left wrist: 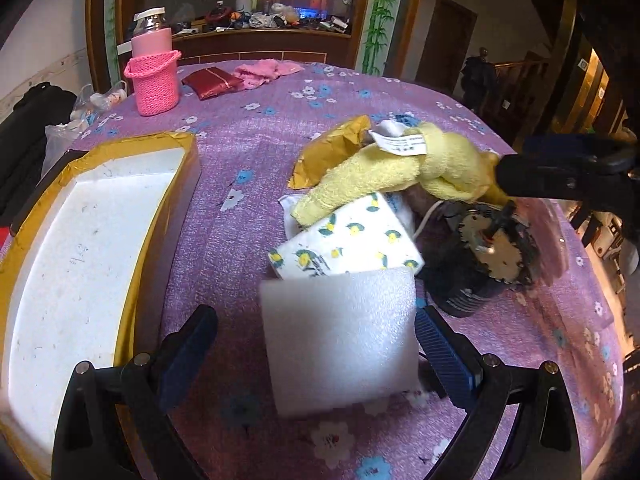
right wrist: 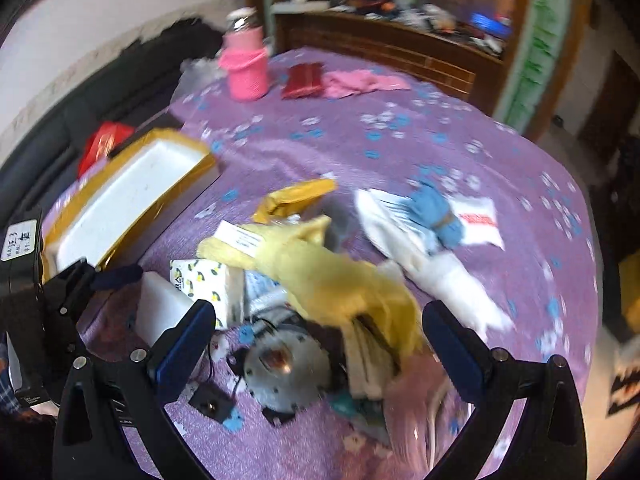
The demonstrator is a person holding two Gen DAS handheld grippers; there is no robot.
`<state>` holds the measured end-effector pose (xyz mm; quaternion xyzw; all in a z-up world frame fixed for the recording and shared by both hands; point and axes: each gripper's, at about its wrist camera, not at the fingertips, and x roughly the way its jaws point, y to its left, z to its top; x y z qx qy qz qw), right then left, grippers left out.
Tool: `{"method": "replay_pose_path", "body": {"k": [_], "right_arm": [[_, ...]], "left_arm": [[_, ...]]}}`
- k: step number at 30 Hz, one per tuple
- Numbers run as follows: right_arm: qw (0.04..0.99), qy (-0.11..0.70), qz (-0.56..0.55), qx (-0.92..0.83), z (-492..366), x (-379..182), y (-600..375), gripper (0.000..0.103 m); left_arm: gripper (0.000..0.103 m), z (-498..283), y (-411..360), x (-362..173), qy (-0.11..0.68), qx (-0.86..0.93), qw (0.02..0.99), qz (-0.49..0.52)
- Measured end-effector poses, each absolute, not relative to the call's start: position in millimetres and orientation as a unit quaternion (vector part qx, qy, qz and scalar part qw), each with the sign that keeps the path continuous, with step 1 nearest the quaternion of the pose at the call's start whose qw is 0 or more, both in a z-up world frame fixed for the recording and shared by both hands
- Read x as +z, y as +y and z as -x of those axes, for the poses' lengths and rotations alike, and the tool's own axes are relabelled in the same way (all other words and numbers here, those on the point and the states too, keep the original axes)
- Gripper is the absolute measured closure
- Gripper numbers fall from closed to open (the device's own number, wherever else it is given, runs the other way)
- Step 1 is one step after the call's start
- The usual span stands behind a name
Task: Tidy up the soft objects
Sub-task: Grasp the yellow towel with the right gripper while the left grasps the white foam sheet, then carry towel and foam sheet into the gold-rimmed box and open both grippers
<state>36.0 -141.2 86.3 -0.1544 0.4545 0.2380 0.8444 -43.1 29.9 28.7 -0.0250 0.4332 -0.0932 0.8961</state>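
Observation:
A white foam block [left wrist: 340, 340] stands on the purple flowered tablecloth [left wrist: 248, 140] between the fingers of my left gripper [left wrist: 316, 316]. The gripper is open: its right pad touches the block and its left pad stands apart. Behind the block lies a lemon-print tissue pack [left wrist: 348, 240] with a yellow towel [left wrist: 384, 172] draped over it. In the right wrist view, the blurred towel [right wrist: 340, 280] hangs between the wide-open fingers of my right gripper [right wrist: 318, 308]. A white foam box [left wrist: 80, 240] edged with gold tape sits at the left.
A round toothed metal part [right wrist: 288, 368] with black wires lies under the towel. Near it are a gold packet [left wrist: 328, 152], a blue cloth [right wrist: 436, 212] and white wrappers. A pink knitted holder [left wrist: 152, 80] with a bottle, a dark red pouch [left wrist: 212, 82] and a pink cloth [left wrist: 268, 70] sit at the back.

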Motion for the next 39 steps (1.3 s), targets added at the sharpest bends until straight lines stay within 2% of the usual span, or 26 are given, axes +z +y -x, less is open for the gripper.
{"method": "replay_pose_path", "body": {"k": [5,7,8,9,10,11,12,13,14,20,28,29,39], "right_arm": [[0.822,0.467,0.207,0.251,-47,80,-116,0.001],[0.814,0.47,0.23,0.252,-50,75,-107,0.006],[0.808,0.474,0.241,0.253,-50,72,-103,0.013],[0.804,0.478,0.245,0.255,-51,69,-101,0.027],[0.799,0.484,0.247,0.256,-52,66,-100,0.035],[0.799,0.486,0.251,0.25,-53,63,-100,0.052],[0.801,0.487,0.25,0.242,-54,62,-101,0.053],[0.804,0.486,0.242,0.241,-55,63,-103,0.054],[0.808,0.486,0.23,0.24,-57,66,-106,0.056],[0.84,0.46,0.177,0.228,-44,99,-124,0.059],[0.865,0.427,0.138,0.225,-12,129,-139,0.059],[0.867,0.424,0.134,0.225,-7,131,-141,0.059],[0.881,0.395,0.102,0.238,22,155,-150,0.059]], "left_arm": [[0.003,41,24,26,0.433,-0.091,0.897,0.01],[0.003,40,23,25,0.432,-0.087,0.898,0.004],[0.003,40,23,25,0.431,-0.087,0.898,0.005],[0.004,40,24,25,0.43,-0.088,0.898,0.007],[0.013,41,25,25,0.429,-0.09,0.899,0.009],[0.031,42,26,27,0.424,-0.093,0.901,0.01],[0.033,43,27,29,0.42,-0.096,0.902,0.009],[0.046,44,28,32,0.422,-0.113,0.899,0.02],[0.052,43,30,34,0.428,-0.123,0.895,0.034],[0.071,52,38,46,0.419,-0.142,0.895,0.06],[0.083,72,42,60,0.4,-0.17,0.898,0.074],[0.086,73,43,62,0.396,-0.173,0.898,0.075],[0.087,96,51,94,0.357,-0.194,0.909,0.088]]}}
